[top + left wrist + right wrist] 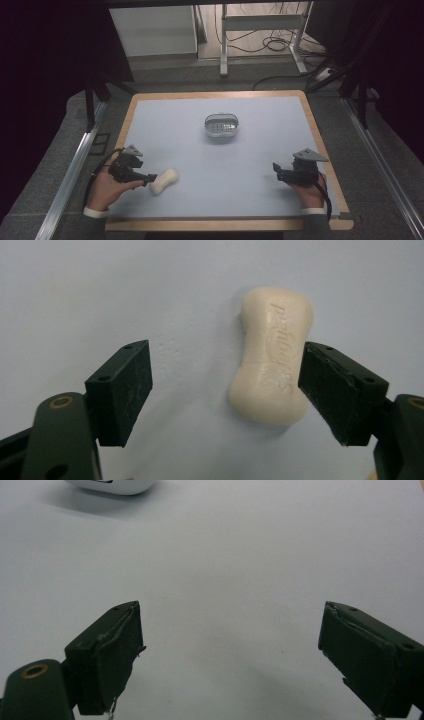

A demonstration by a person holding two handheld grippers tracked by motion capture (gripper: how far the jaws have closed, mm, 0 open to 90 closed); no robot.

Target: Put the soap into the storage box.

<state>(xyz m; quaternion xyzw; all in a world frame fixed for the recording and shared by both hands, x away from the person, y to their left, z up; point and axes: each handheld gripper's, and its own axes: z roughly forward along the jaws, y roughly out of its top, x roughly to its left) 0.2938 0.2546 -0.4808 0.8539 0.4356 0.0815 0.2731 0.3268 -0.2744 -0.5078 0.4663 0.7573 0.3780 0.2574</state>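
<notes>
Soap bar [272, 355] lies on the blue table [250, 160] between the left gripper's [225, 390] open jaws, touching one; metal soap dish [221, 125] sits mid-table; right gripper [230, 655] open, empty.

A white dish [111, 485] is cut off by the right gripper view's top edge. The soap bar's [272, 355] embossed lettering is partly hidden behind a jaw.
</notes>
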